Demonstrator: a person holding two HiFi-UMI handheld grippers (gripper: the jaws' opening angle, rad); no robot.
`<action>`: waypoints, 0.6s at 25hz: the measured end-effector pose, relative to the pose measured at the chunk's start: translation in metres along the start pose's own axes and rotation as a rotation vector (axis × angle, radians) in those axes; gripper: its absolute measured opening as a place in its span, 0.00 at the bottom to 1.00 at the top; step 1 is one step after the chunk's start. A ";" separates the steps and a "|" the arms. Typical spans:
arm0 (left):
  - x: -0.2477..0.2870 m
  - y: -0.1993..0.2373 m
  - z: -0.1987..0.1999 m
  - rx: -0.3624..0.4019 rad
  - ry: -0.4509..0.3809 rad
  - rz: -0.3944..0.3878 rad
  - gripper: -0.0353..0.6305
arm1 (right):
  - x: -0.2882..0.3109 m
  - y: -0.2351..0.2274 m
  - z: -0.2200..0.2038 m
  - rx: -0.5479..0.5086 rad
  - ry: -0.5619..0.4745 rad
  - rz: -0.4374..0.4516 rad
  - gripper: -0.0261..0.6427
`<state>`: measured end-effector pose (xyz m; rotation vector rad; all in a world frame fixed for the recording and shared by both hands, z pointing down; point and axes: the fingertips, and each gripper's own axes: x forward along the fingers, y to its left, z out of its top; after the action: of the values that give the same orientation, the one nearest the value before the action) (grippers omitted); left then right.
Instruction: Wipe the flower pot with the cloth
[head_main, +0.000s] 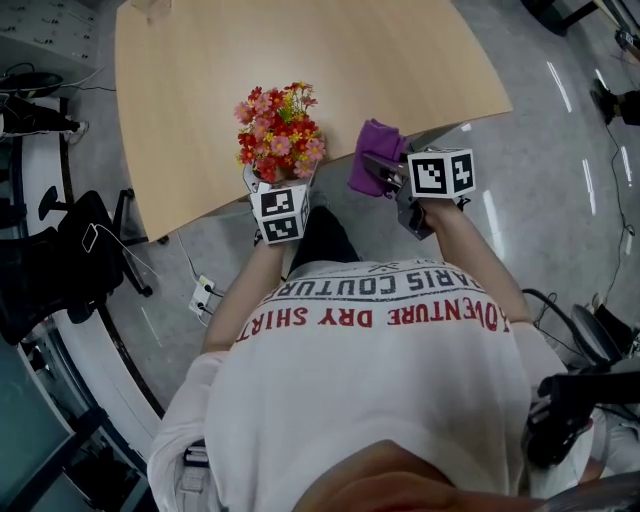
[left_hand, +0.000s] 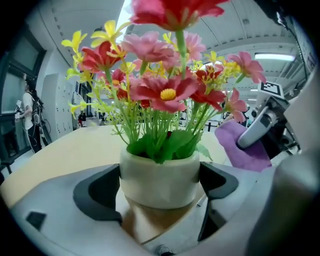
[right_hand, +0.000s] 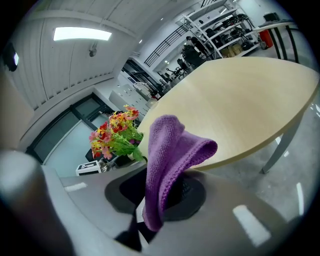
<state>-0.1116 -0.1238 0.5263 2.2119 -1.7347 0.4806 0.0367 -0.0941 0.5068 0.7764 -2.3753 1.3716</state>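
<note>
L gripper (head_main: 275, 186): closed on flower pot (left_hand: 160, 179), 1 jaw each side of the white wall.
Pot: at near edge of table (head_main: 300, 50); upright; can't tell if base rests on the wood.
Flowers (left_hand: 165, 90): red, pink, yellow w/ green stems, standing up out of pot.
R gripper (right_hand: 165, 192): clamped on purple cloth (right_hand: 172, 147); the 2 jaws pinch its lower part.
Cloth: folded over, loop sticks up past jaws; held just off table's near edge, over the floor.
Cloth vs pot: cloth to R of pot, near the flowers, not touching in head view.
Grippers: side by side in front of person, marker cubes face up.
Person: white T-shirt (head_main: 380, 380) w/ red + dark print.
</note>
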 end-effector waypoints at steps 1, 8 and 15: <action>-0.001 0.001 0.001 0.011 -0.001 -0.024 0.82 | 0.004 0.004 0.003 -0.004 0.004 0.008 0.13; -0.005 -0.005 0.000 0.092 -0.005 -0.214 0.81 | 0.030 0.023 0.018 -0.041 0.030 0.075 0.13; -0.009 -0.010 0.006 0.154 0.018 -0.331 0.81 | 0.050 0.039 0.033 -0.059 0.065 0.115 0.13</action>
<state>-0.1033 -0.1166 0.5166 2.5288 -1.3216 0.5665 -0.0259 -0.1220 0.4877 0.5783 -2.4307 1.3426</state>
